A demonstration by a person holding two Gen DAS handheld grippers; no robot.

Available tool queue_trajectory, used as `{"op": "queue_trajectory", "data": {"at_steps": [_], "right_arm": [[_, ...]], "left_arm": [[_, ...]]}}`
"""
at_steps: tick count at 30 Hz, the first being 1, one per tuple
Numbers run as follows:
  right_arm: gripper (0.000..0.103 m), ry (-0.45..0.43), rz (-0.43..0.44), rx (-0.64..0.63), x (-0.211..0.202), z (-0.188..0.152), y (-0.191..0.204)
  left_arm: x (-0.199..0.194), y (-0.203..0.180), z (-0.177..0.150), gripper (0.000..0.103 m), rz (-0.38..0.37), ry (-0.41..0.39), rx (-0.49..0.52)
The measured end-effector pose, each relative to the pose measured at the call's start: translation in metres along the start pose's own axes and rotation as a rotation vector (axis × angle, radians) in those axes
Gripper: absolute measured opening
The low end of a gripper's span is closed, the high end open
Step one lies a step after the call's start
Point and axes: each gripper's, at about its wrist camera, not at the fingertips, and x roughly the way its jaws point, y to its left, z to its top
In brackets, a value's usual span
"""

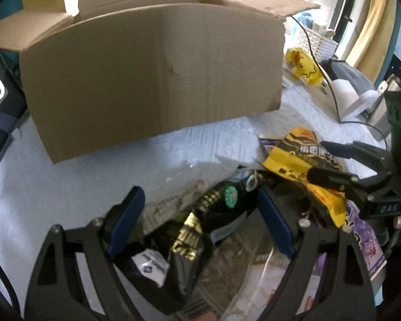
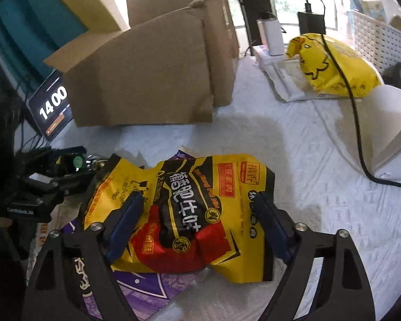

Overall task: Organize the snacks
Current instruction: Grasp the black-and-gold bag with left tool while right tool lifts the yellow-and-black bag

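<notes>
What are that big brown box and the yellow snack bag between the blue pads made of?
The box looks like plain matte corrugated cardboard: dull brown, creased, with frayed, dented edges. The yellow snack bag seems to be glossy printed plastic film, probably foil-lined: it crinkles sharply and catches the light.

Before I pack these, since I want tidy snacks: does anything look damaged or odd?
The yellow snack bag between the right claw fingers is crumpled, and the cardboard box has a torn corner.

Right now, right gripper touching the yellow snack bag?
Cannot tell. Right wrist view: right gripper straddles the yellow snack bag, jaws open; pad contact unclear.
</notes>
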Motion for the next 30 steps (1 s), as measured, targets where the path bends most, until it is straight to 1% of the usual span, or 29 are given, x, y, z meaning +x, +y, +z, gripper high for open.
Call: {"op": "queue_trajectory", "data": {"at_steps": [1,2,3,4,5,6,7,8,9,11,15,18,22,25,26,30], "right_arm": [[0.068,-0.003,0.005,-0.006,-0.002,-0.004,-0.001],[0.063,-0.006,0.004,-0.016,-0.002,-0.005,0.001],[0.061,-0.011,-0.003,-0.031,-0.002,-0.006,0.003],[0.06,-0.016,-0.012,-0.044,-0.001,-0.007,0.005],[0.059,-0.024,-0.021,-0.057,-0.001,-0.008,0.008],[0.058,-0.03,-0.026,-0.064,-0.001,-0.008,0.008],[0.057,-0.036,-0.03,-0.072,-0.003,-0.009,0.01],[0.057,-0.044,-0.038,-0.081,-0.005,-0.009,0.011],[0.057,-0.051,-0.048,-0.087,-0.007,-0.009,0.011],[0.056,-0.073,-0.072,-0.093,-0.014,-0.009,0.013],[0.056,-0.117,-0.081,-0.09,-0.035,-0.002,0.012],[0.056,-0.153,-0.079,-0.091,-0.051,0.004,0.013],[0.056,-0.206,-0.085,-0.087,-0.072,0.016,0.016],[0.056,-0.235,-0.084,-0.094,-0.082,0.025,0.021],[0.056,-0.244,-0.084,-0.099,-0.086,0.029,0.023],[0.056,-0.265,-0.084,-0.127,-0.092,0.039,0.033]], "left_arm": [[0.0,-0.001,0.0,0.086,-0.002,-0.003,0.006],[-0.001,-0.003,0.0,0.085,-0.011,-0.005,0.013],[-0.002,-0.005,-0.001,0.08,-0.024,-0.008,0.022],[-0.003,-0.006,-0.002,0.068,-0.041,-0.007,0.03],[-0.003,-0.009,-0.002,0.062,-0.049,-0.007,0.041],[-0.005,-0.013,-0.003,0.06,-0.038,-0.014,0.057],[-0.006,-0.017,-0.004,0.052,-0.033,-0.019,0.077],[-0.007,-0.019,-0.004,0.045,-0.039,-0.017,0.082],[-0.008,-0.019,-0.005,0.043,-0.047,-0.018,0.079],[-0.011,-0.019,-0.007,0.034,-0.054,-0.021,0.075],[-0.016,-0.013,-0.008,0.03,-0.065,-0.028,0.053],[-0.023,-0.007,-0.011,0.028,-0.062,-0.049,0.04],[-0.035,0.0,-0.013,0.027,-0.078,-0.073,0.022],[-0.049,0.006,-0.013,0.026,-0.081,-0.103,0.016],[-0.056,0.008,-0.014,0.024,-0.082,-0.114,0.017],[-0.086,0.014,-0.007,0.024,-0.061,-0.188,0.024]]}}
